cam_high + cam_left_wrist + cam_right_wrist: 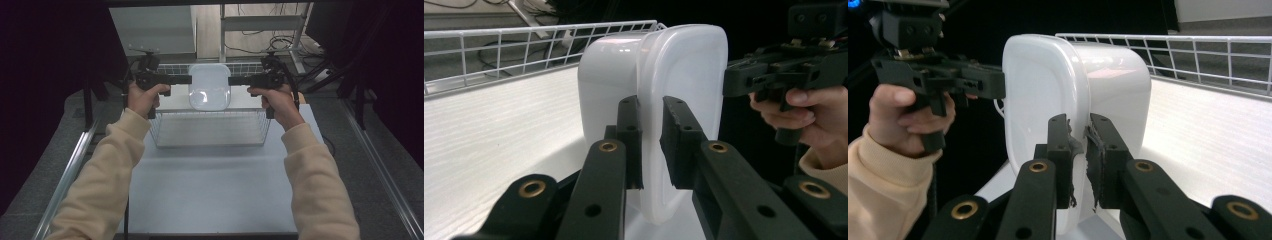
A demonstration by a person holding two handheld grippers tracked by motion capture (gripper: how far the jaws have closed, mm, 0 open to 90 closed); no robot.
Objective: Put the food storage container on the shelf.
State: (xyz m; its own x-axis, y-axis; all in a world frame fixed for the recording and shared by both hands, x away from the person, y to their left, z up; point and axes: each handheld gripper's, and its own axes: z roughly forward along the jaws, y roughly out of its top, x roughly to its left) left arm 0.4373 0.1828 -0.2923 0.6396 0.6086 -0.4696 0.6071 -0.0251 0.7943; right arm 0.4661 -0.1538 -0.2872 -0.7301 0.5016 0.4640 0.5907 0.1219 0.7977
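Above the wire basket (210,127), a white plastic container (210,87) hung between both grippers: left gripper (651,145) and right gripper (1079,160) each had fingers clamped on its protruding rim. It looked light, stiff and slippery; opposite rim edges seemed the surest hold.

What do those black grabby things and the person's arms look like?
Each hand-held gripper, left and right, is black, with a pistol-style handle and two flat jaws joined by brass-coloured rivets. The right one's pads look frayed. A dark cable trails from the right one. The person wears long cream sleeves.
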